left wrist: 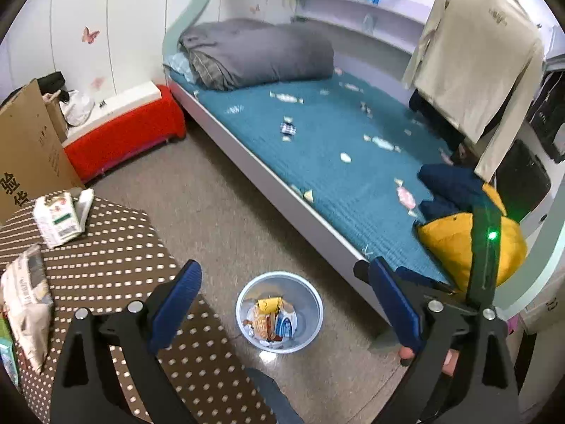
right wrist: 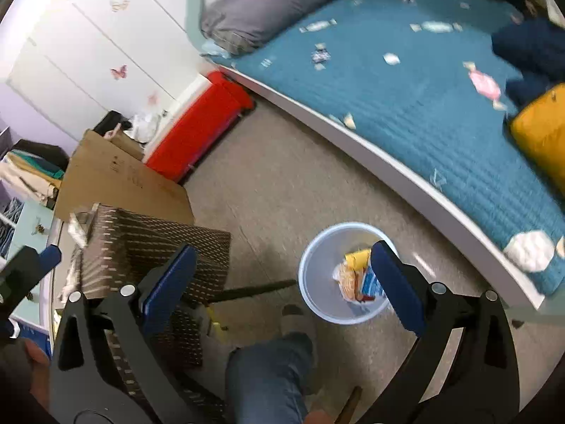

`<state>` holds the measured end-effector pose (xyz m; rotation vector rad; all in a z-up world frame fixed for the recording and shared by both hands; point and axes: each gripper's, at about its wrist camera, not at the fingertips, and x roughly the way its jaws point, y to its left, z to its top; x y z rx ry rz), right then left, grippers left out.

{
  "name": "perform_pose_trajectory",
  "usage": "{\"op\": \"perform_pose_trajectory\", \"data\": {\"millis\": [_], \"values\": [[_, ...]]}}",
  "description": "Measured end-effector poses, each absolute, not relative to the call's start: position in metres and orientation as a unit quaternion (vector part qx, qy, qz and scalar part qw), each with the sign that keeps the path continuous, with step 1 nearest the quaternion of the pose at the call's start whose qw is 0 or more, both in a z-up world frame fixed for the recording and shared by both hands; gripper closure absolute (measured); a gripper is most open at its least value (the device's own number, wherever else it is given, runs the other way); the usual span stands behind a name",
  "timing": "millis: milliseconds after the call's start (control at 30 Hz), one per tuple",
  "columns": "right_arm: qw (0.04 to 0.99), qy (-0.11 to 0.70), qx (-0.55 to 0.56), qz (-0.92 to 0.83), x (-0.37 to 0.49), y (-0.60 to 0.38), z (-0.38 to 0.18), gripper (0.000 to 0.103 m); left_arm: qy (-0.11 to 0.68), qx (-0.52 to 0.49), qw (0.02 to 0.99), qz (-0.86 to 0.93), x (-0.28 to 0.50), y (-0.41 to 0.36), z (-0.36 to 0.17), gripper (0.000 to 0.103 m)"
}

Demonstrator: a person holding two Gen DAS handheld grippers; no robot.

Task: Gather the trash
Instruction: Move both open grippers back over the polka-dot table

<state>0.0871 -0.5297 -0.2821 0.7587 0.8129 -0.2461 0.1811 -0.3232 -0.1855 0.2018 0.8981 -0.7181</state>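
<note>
1. Both empty: left gripper (left wrist: 286, 311) and right gripper (right wrist: 282, 286) spread wide over the bin (left wrist: 247, 295).
2. Wrappers (left wrist: 286, 98) lie up ahead on the bed (left wrist: 317, 162), so right's nearer I'd say.

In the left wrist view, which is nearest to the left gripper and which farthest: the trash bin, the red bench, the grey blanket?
1. Trash bin: on the floor, just ahead between the fingers.
2. Red bench: farther, to the left, at the wall.
3. Grey blanket: farthest, at the head of the bed.
</note>
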Motion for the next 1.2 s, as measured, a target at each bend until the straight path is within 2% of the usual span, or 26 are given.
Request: {"op": "perform_pose_trajectory", "data": {"millis": [300,667,1200], "values": [[0.882,0.347,0.306,-0.086,0.087,-0.49,-0.212,0.006,0.371,0.078,0.861,-0.339,0.158,-0.276,-0.143,0.008],[0.912,0.326,0.243,-0.042,0.092,-0.427,-0.157,0.006,0.348,0.041,0.882,-0.313,0.153,-0.202,-0.122,0.008],[0.928,0.329,0.171,0.024,0.113,-0.326,-0.126,0.006,0.322,0.009,0.911,-0.259,0.14,-0.091,-0.117,0.008]]}}
